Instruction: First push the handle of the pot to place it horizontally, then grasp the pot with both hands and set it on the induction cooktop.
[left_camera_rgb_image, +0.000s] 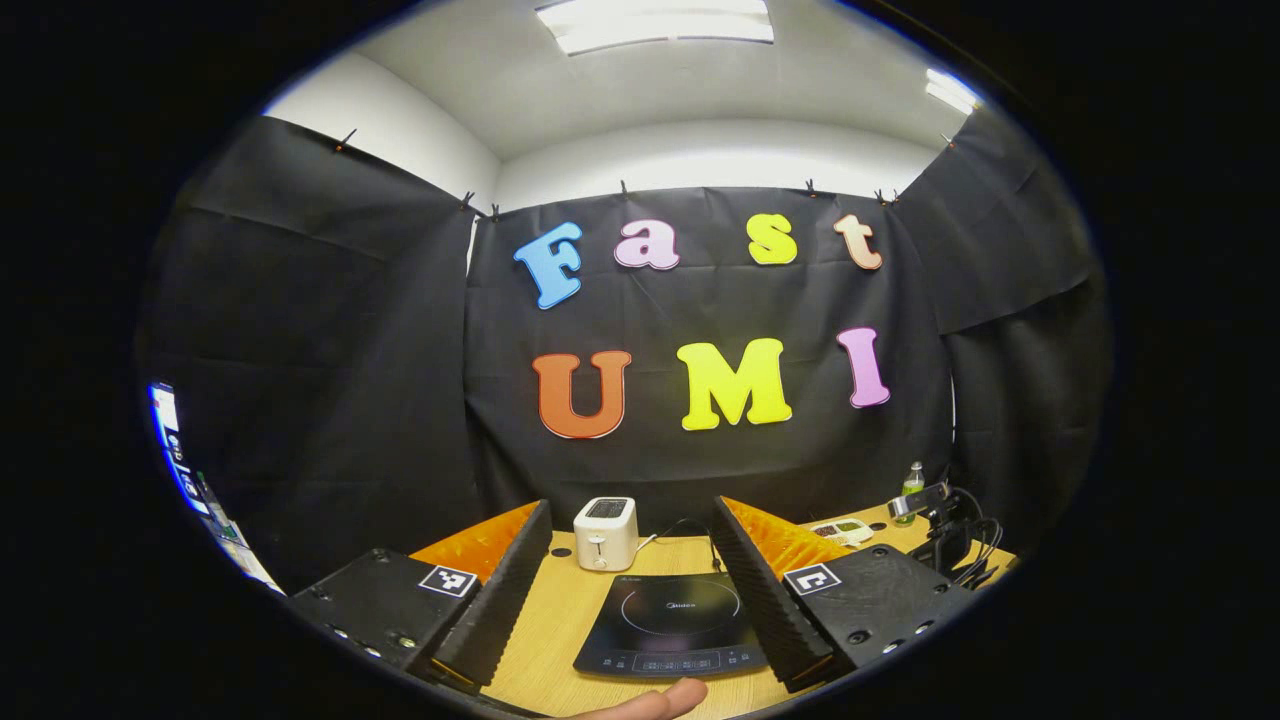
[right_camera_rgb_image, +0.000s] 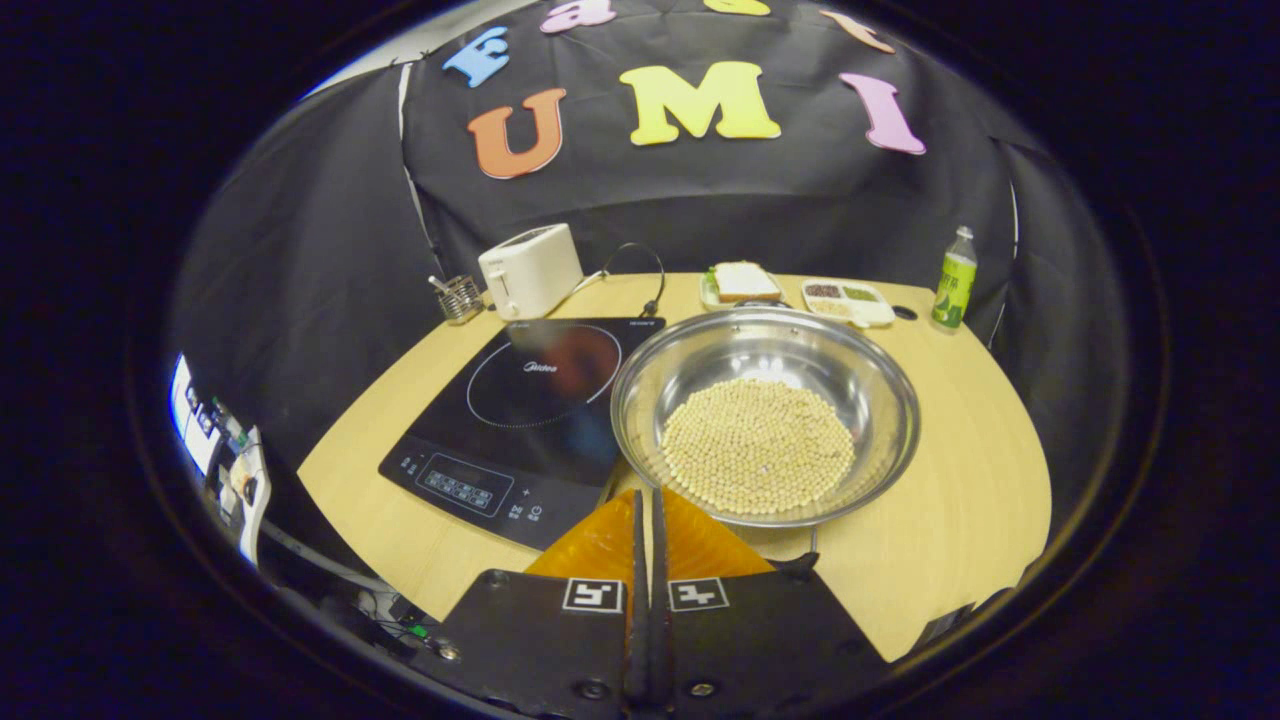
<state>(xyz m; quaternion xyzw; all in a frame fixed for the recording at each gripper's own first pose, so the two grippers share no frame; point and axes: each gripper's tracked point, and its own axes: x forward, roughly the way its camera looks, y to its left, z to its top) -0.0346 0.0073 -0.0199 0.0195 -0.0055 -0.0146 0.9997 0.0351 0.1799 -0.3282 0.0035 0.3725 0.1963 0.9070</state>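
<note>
**One gripper sits close to the pot**

The right gripper (right_camera_rgb_image: 645, 520), fingers pressed together on nothing, points at the near rim of the pot (right_camera_rgb_image: 765, 415), beside the induction cooktop (right_camera_rgb_image: 520, 400) mid-bench. The left gripper (left_camera_rgb_image: 630, 590), fingers wide, faces the cooktop.

Black cloth walls (left_camera_rgb_image: 320, 380), ceiling light panel (left_camera_rgb_image: 655, 22)

induction cooktop (right_camera_rgb_image: 530, 400) | brand "Midea" printed on glass
</note>
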